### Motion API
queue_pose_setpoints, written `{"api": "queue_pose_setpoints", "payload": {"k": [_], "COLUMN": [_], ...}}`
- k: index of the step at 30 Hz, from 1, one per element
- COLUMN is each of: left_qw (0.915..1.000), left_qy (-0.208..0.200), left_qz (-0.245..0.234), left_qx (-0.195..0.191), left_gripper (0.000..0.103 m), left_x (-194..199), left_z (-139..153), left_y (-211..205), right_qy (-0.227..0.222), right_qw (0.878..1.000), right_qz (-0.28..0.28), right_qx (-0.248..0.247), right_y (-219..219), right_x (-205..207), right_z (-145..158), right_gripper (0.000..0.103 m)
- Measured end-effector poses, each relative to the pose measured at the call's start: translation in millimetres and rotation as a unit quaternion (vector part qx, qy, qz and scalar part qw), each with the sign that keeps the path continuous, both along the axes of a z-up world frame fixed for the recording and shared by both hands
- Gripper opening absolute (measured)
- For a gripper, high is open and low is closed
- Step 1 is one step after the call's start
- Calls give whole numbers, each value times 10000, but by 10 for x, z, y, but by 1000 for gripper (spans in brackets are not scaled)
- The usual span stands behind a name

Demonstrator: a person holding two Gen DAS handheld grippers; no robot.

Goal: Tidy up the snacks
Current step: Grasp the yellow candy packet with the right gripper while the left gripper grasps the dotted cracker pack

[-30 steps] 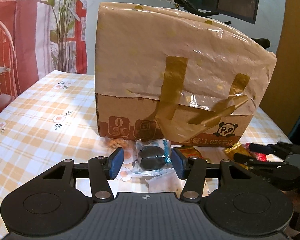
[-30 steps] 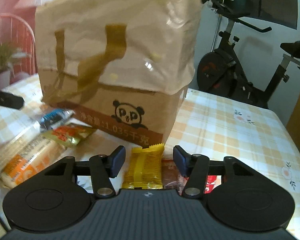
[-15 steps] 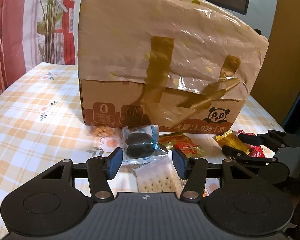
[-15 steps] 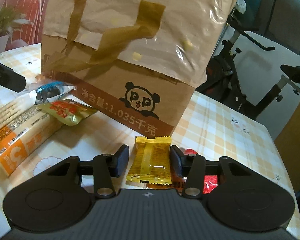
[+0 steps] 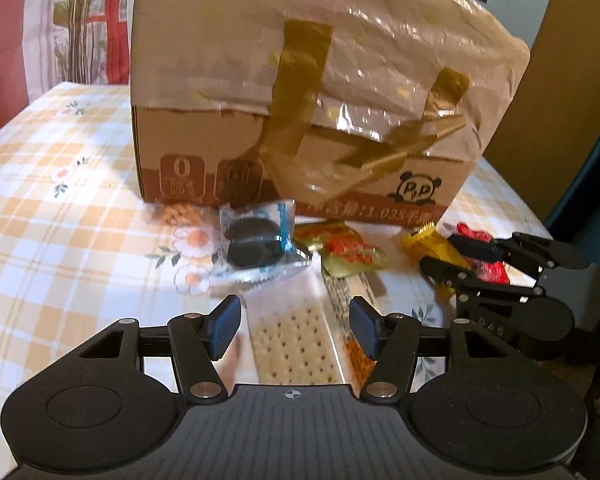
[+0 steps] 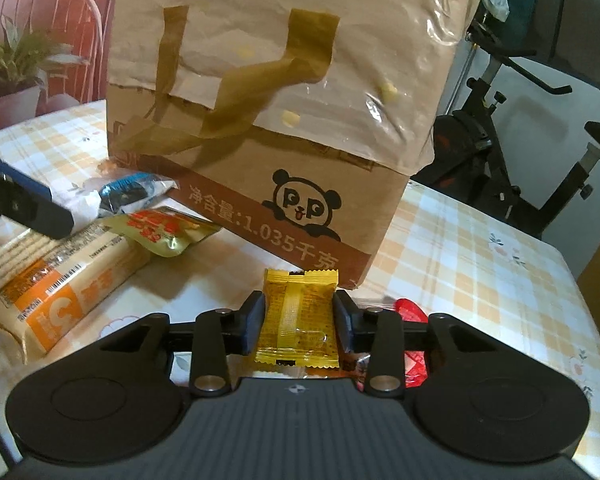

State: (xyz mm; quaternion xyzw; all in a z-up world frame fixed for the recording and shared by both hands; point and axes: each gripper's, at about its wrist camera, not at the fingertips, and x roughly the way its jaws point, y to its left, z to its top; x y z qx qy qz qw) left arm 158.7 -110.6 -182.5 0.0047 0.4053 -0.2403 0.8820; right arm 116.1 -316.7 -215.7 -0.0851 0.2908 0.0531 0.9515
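The yellow snack packet (image 6: 298, 316) sits upright between the right gripper (image 6: 299, 322)'s jaws, which press against its two long edges and clamp it. It is just in front of the lower corner of the cardboard box (image 6: 284, 100), with a red wrapper (image 6: 414, 332) lying on the desk (image 6: 480, 264) directly beneath and to its right. In the left wrist view the same yellow snack packet (image 5: 430, 242) shows at the right, caught between the dark fingers of the right gripper (image 5: 452, 258), beside the red wrapper (image 5: 476, 240).

To the left lie a green-and-red sachet (image 6: 162, 230), a long cracker pack (image 6: 64, 284) with orange print, and a clear packet of dark cookies (image 6: 130, 190) with blue trim, all on the checked desk cloth near the box's front face.

The left gripper (image 5: 294, 328) hovers with its blue-padded jaws apart, holding nothing. The clear end of the cracker pack (image 5: 296, 346) lies below and between them; the dark cookies (image 5: 254, 240) lie just beyond. A small heap of tan bits (image 5: 178, 214) rests against the box's base (image 5: 300, 92). The box is wrapped in crinkled plastic with brown tape strips.
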Motion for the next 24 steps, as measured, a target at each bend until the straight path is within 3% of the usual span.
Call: {"api": "queue_pose_setpoints", "payload": {"k": [5, 19, 24], "left_qw": [9999, 9997, 9977], "left_qy": [116, 153, 59], "left_qz": [-6, 213, 511], "left_qx": [28, 2, 432], "left_gripper": [64, 71, 63], "left_x": [2, 8, 8], "left_z": [-27, -51, -128], "left_y": [11, 112, 143], "right_qy": [57, 132, 121], "right_qw": [9995, 9995, 9996], "right_qz": [127, 122, 122], "right_qx": [298, 253, 216], "right_y": [-63, -45, -33], "right_x": [-24, -13, -14], "right_z": [10, -1, -3], "right_gripper": [40, 40, 40]}}
